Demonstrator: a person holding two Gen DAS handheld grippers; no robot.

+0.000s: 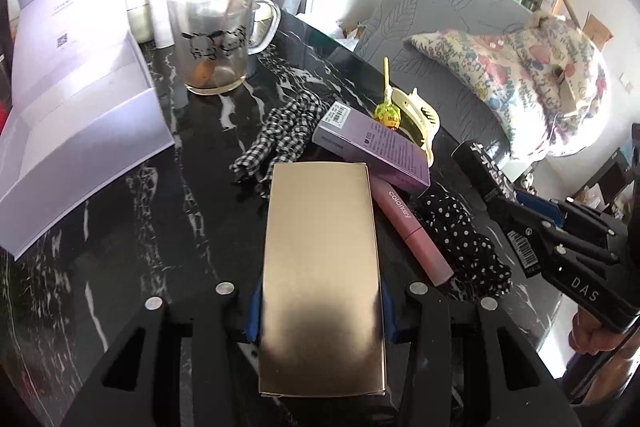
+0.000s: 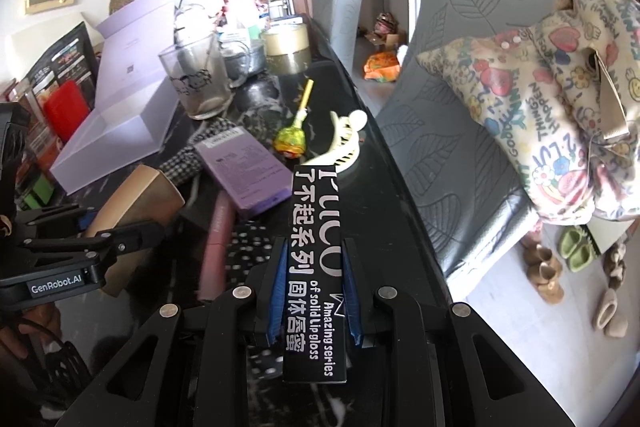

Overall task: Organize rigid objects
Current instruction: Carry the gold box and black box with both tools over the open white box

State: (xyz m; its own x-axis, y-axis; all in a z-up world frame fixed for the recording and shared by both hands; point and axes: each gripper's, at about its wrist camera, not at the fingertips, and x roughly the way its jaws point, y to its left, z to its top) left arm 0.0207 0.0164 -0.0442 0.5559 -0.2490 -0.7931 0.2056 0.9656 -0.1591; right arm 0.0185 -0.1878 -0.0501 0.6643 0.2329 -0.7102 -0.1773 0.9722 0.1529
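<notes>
My left gripper (image 1: 320,311) is shut on a gold box (image 1: 322,267), whose long side runs away from me over the black marble table (image 1: 132,227). My right gripper (image 2: 314,291) is shut on a slim black lip-gloss box (image 2: 316,267) with white lettering; it shows at the right of the left wrist view as the black box (image 1: 486,167). On the table lie a purple box (image 1: 372,147), a pink colorkey tube (image 1: 412,227), a lollipop (image 1: 386,111), a cream hair claw (image 1: 420,119), a gingham scrunchie (image 1: 280,135) and a polka-dot scrunchie (image 1: 464,239).
An open lilac gift box (image 1: 80,131) lies at the left, and a glass mug (image 1: 212,39) with a stick in it stands behind. Jars and clutter crowd the table's far end. A grey sofa (image 2: 452,115) with a printed cushion (image 2: 560,99) runs along the table's right edge.
</notes>
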